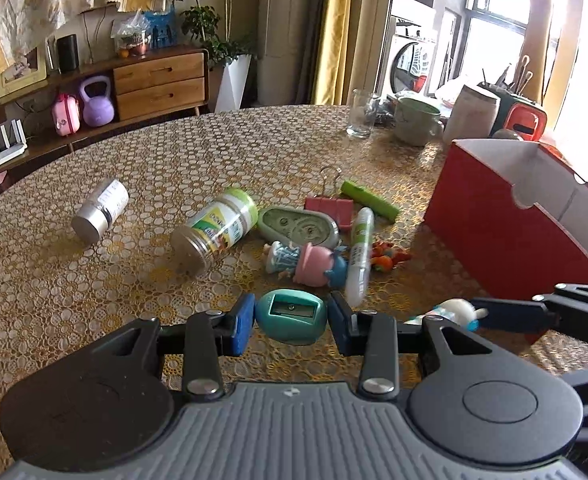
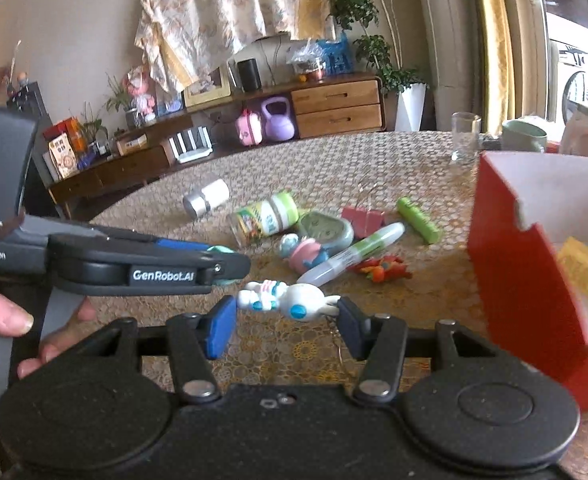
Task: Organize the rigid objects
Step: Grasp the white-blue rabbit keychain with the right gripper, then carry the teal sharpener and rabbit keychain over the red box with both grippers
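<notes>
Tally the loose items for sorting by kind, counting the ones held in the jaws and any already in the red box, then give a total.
Bottles and jars: 2, silver-capped white bottle, green-lidded clear jar
Figurines: 3, white rabbit, pink-and-blue doll, orange toy
Stationery: 5, teal sharpener, white-green marker, green stick, pink binder clip, green oval case
Yellow block in box: 1
Total: 11
</notes>
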Motion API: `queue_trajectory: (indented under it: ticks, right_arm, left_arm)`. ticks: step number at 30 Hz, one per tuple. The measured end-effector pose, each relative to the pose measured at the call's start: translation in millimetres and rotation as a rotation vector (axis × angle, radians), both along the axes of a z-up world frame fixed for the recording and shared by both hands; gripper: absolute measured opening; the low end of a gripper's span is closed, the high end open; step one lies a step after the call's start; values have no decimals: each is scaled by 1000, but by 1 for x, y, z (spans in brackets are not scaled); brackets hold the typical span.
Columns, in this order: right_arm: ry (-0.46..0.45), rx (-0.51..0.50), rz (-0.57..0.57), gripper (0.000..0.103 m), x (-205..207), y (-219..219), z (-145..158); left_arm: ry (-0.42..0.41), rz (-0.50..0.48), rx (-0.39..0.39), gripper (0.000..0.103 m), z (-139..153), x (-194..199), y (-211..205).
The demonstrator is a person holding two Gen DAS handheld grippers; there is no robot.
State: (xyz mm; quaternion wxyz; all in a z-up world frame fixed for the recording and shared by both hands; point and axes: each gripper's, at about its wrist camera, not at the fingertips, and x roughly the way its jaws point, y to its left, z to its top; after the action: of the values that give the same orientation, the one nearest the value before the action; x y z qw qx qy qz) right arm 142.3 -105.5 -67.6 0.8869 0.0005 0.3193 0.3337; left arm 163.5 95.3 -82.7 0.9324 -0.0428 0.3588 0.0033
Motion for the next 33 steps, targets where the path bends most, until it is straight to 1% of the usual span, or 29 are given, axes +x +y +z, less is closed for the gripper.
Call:
queue_trajectory:
  ticks: [4,8,13,16,21,25,29,33]
  right_arm:
    - [-20,-7,-17,54,0,-18,21]
    - [-17,-7,-42,54,4,-35,39]
    - [-48,-16,-64,54,7,-54,61]
    - [-47,-8,-80,54,11,-69,72]
    - [-22,3,-117,54,22,-89,84]
    - [-15,2,-150,54,33,-110,90]
    - [-16,-7,-189,54,46,-130,93]
    - [-21,-25,-231,54,60,-150,92]
  left_arm:
    - [-1,-21,-1,39,17,-4,-12]
    - [-12,-51,3,39,34,-7,-28]
    - [-20,-101,8,39,55,-7,-52]
    - [-31,-139,20,39,67,-5,-69]
    - [-45,-204,34,39,83,4,-100]
    - [-58,-251,64,39,94,12,-126]
    - [-56,-298,76,39,98,23,-152]
    - [-32,-326,81,39,95,38,-176]
